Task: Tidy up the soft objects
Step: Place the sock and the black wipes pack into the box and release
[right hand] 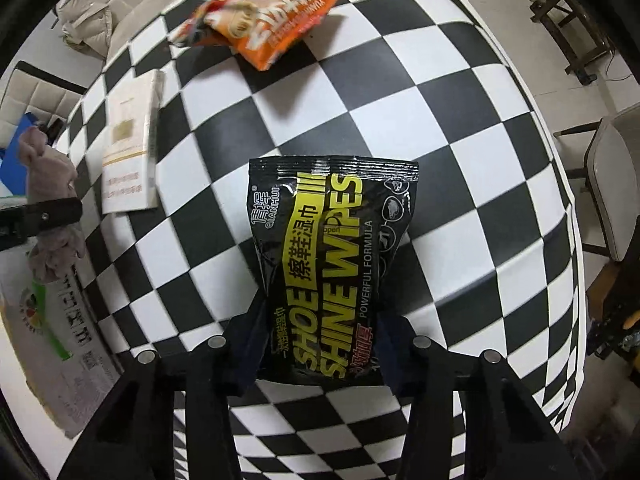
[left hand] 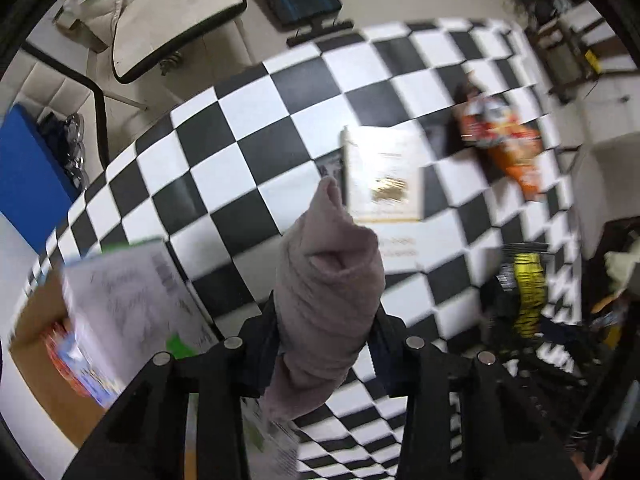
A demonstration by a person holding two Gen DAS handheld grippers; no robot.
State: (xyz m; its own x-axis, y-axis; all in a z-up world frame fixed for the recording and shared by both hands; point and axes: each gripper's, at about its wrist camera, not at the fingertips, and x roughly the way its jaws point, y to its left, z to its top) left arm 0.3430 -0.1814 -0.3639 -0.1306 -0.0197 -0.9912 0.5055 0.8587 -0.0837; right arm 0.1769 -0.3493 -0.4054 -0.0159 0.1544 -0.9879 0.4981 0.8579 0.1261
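A rolled pinkish-grey cloth (left hand: 328, 280) stands up between the fingers of my left gripper (left hand: 324, 344), which is shut on its lower part, above the checkered table's left edge. The right wrist view shows the same cloth (right hand: 48, 168) at the far left, with a black finger (right hand: 56, 210) across it. My right gripper (right hand: 322, 344) is shut on the bottom end of a black and yellow shoe wipes pack (right hand: 332, 248). The pack stretches away from the fingers over the table. It also shows blurred in the left wrist view as the wipes pack (left hand: 528, 292).
An orange snack bag (right hand: 260, 20) lies at the far side of the checkered table (right hand: 460, 160), and a white book (right hand: 128, 148) lies left of centre. A cardboard box (left hand: 40, 360) with printed packages (left hand: 128, 292) sits by the left edge. Chairs (left hand: 172, 12) stand around.
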